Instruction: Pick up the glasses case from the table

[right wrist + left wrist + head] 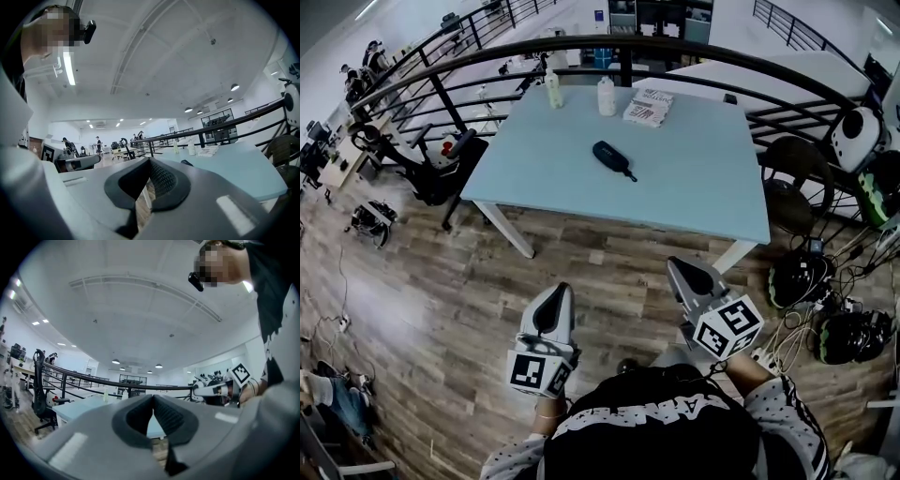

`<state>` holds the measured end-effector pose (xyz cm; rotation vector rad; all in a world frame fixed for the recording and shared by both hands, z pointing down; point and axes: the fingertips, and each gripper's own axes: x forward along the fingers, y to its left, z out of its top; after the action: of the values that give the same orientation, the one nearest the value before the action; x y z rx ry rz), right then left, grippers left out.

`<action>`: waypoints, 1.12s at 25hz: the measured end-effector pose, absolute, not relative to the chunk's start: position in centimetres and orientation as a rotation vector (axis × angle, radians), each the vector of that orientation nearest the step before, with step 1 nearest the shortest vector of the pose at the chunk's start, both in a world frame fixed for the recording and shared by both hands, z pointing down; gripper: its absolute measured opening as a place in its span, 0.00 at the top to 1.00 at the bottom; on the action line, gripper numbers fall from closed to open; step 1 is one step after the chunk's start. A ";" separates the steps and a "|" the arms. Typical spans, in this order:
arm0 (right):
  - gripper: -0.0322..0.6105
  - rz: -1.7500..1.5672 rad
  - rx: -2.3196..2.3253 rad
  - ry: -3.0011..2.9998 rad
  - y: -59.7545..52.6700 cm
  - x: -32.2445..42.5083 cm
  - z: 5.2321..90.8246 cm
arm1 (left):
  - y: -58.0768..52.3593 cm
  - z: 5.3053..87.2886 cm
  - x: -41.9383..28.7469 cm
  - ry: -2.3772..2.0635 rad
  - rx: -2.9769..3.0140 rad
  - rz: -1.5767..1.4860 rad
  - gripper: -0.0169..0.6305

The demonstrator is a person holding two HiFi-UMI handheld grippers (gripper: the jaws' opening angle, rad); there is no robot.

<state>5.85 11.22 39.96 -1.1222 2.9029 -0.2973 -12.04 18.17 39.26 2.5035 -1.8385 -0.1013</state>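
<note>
Finds the glasses case point(612, 157) lying flat on the pale blue table point(703, 202), near the middle of the top. Dark, oblong, slanted, with a short cord trailing off its near right end. Touching nothing but the tabletop, and well apart from both tongs.

Holds the left gripper point(555, 292) and the right gripper point(675, 265) level above the wooden floor point(441, 309), on the near side of the table, tips aimed toward it. Puts the right one closer to the table's near edge than the left.

Has the left jaws pressed together at the tips, with nothing gripped; only a sliver of table and floor visible through the small gap lower down. Has the right jaws shut the same way, likewise empty.

Along the far edge of the table, behind the case: two pale bottles point(553, 89), upright and near each other, and beside them a printed packet point(649, 108) lying flat. Beyond that, a dark curved railing point(581, 45). At the left of the table, a black chair point(441, 173); on the floor at the right, a tangle of cables point(787, 342).
</note>
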 end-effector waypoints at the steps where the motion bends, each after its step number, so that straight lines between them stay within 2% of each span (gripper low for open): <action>1: 0.94 -0.296 -1.124 2.905 11.0 5.7 39.9 | 18.1 39.2 -12.2 -1.843 2.501 -0.102 0.97; 13: 0.94 -0.305 -1.063 2.941 6.7 2.9 40.0 | 16.1 39.7 -15.9 -1.943 2.425 -0.076 0.97; 28: 0.94 -0.330 -0.991 2.929 -6.5 -1.6 41.0 | 6.1 38.7 -21.1 -2.107 2.342 0.002 0.97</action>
<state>-1.64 -6.48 41.02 -0.9905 2.9286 -0.3304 -21.10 6.11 38.68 2.3418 -2.1067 0.0023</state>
